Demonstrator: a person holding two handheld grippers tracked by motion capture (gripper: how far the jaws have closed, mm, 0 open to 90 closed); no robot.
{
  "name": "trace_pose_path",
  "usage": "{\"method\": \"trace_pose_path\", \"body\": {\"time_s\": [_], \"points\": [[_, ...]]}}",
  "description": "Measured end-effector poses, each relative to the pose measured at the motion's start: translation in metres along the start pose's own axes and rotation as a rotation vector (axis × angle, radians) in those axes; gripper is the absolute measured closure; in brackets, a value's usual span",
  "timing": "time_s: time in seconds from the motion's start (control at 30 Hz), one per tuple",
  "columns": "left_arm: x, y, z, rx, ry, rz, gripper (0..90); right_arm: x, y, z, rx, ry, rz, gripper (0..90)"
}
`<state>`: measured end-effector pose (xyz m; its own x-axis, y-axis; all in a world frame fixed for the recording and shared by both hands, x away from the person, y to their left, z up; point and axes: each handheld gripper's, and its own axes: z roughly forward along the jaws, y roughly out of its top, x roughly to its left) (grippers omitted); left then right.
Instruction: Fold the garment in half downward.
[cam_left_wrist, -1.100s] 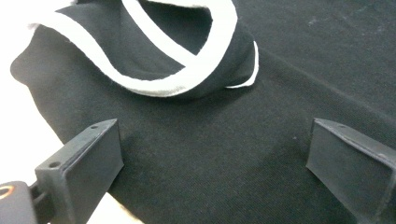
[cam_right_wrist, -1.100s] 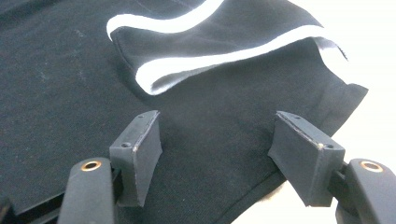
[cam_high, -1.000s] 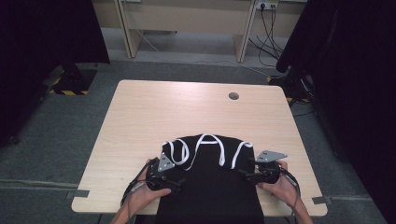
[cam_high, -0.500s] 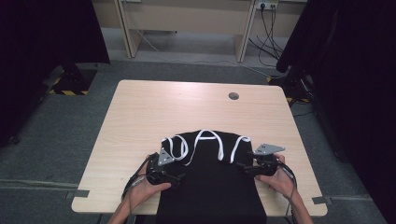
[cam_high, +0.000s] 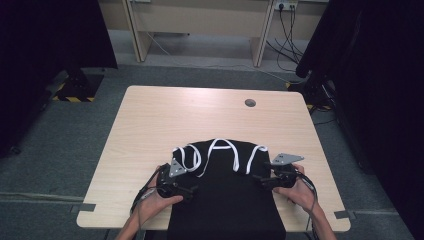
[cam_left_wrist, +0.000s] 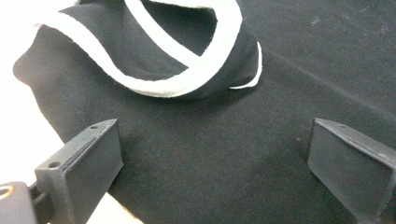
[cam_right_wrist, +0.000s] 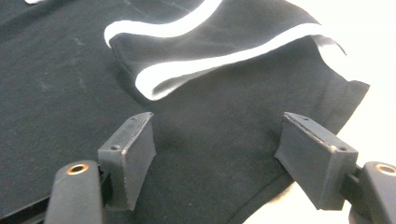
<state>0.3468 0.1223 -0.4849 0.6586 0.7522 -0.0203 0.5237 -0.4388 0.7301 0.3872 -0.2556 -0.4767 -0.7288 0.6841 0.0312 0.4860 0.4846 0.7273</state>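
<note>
A black garment (cam_high: 225, 205) with white trim (cam_high: 218, 145) lies on the wooden table (cam_high: 200, 115) and hangs over its front edge. My left gripper (cam_high: 189, 190) rests on the garment's left side, by the looped trim (cam_left_wrist: 187, 79). Its jaws (cam_left_wrist: 212, 140) stand wide open over flat black cloth (cam_left_wrist: 210, 154). My right gripper (cam_high: 258, 177) sits at the garment's right edge. Its jaws (cam_right_wrist: 219, 130) have just been opening and stand open, with the black cloth (cam_right_wrist: 210, 154) lying between them and the pads not pressing on it. White-trimmed folds (cam_right_wrist: 196, 70) lie just beyond them.
A round cable hole (cam_high: 250, 103) is in the table's far right part. Bare wood lies beyond the garment and on both sides of it. Dark curtains (cam_high: 380, 75) flank the table, and a desk frame with cables (cam_high: 280, 30) stands behind it.
My right gripper has edged slightly inward over the garment's right edge. The left gripper and the garment have stayed put.
</note>
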Motion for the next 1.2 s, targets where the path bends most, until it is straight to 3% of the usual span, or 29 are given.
{"method": "trace_pose_path", "body": {"time_s": [0.1,0.2,0.33,0.5,0.63,0.83,0.93,1.2], "points": [[0.0,-0.001,-0.001,-0.004,-0.009,-0.002,2.7,-0.001,0.002,-0.002,-0.013,0.009,0.006,24.6],[0.0,-0.001,-0.002,-0.016,-0.031,-0.021,2.7,-0.004,0.006,-0.006,-0.034,-0.007,0.015,23.6],[0.0,0.004,-0.009,-0.042,-0.024,-0.019,3.1,-0.009,0.012,-0.011,-0.055,-0.032,0.008,21.5],[0.008,0.021,-0.014,-0.073,-0.006,-0.02,3.1,-0.018,0.021,-0.01,-0.058,-0.054,0.005,20.0],[0.019,0.038,-0.009,-0.078,-0.004,-0.051,3.1,-0.025,0.032,-0.002,-0.039,-0.043,0.003,17.7],[0.034,0.061,0.005,-0.063,0.027,-0.077,3.1,-0.035,0.045,0.012,-0.015,-0.039,0.015,17.5],[0.044,0.071,0.015,-0.028,0.032,-0.091,3.0,-0.04,0.052,0.019,-0.013,-0.03,0.024,17.4],[0.063,0.082,0.046,0.045,0.038,-0.147,3.0,-0.049,0.064,0.039,0.023,-0.042,0.012,17.5]]}}
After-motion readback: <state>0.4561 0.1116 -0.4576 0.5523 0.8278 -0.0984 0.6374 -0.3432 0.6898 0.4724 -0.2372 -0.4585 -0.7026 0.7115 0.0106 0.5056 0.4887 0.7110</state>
